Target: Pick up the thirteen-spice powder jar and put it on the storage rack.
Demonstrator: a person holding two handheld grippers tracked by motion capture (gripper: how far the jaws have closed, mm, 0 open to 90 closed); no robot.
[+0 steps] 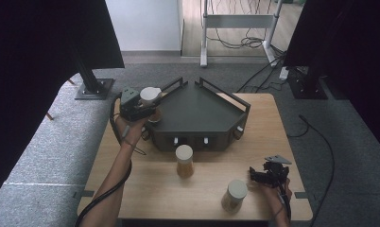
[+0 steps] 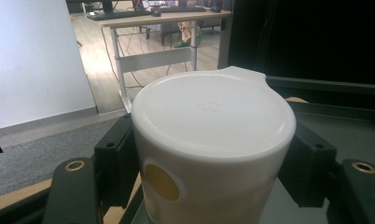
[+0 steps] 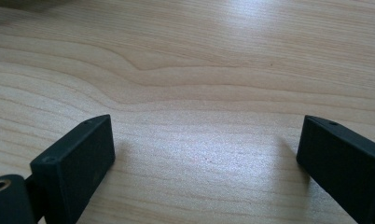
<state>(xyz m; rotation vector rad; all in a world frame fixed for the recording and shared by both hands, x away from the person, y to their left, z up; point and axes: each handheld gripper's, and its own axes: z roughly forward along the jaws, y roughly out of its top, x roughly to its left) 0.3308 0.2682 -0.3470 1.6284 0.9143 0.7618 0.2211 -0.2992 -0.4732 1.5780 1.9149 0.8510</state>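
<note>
Low in the high view, a jar (image 1: 234,195) with a pale lid stands near the bottom right, just beside the right tongs (image 1: 255,176). Those tongs lie low on the tabletop (image 1: 145,189) with nothing in them. A bit farther up, in the middle, a second jar (image 1: 184,161) stands in front of the dark tray (image 1: 197,113). Farther still, at the upper left of the tray, the left tongs (image 1: 148,109) hold a third jar, the held jar (image 1: 150,97).

The job looks like moving the jars onto the tray, one at a time. The step in hand is carrying the held jar to the tray's left corner. It seems to hang right at the tray's edge, not yet set down. Next, I think, the jar must go a little farther over the tray floor, come down flat, and then the tongs must let go. The tray has a raised rail, so the jar needs to clear it and stay upright.

The left gripper view shows the grip up close: the held jar (image 2: 213,140) sits between the two black jaws, which press on its sides, closed as far as the jar lets them. It has a white lid with a little tab and a yellow dot on its side. The high view is too small for that.

The right gripper view shows the right tongs (image 3: 204,154) wide open over bare wood (image 3: 199,70).
</note>
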